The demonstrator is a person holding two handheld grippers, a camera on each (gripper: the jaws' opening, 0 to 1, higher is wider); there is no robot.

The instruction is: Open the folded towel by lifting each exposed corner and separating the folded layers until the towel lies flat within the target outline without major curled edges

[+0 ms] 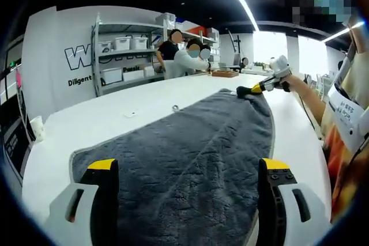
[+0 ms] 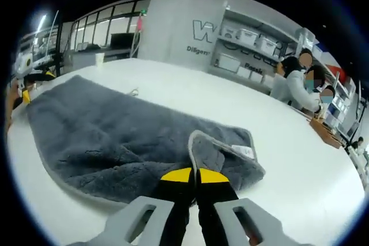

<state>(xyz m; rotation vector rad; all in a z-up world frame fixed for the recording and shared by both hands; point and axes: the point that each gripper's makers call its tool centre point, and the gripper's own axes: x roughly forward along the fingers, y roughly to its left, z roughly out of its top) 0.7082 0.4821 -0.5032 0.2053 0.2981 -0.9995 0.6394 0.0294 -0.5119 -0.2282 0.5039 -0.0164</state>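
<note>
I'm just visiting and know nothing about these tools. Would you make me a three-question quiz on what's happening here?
1. True or false: the right gripper is shut on a corner of the grey towel.
2. The left gripper is: A) open above the towel, B) shut on the towel, C) holding a box.
3. Fill in: the towel lies on a ____ table.

Key: 1 true; 2 A; 3 white.

The towel (image 2: 109,136) is thick grey plush cloth, matt and fuzzy, with a smoother pale stitched hem. The table (image 2: 207,99) under it is smooth white with a soft sheen. Far off, metal shelving (image 1: 124,56) holds white plastic bins.
</note>
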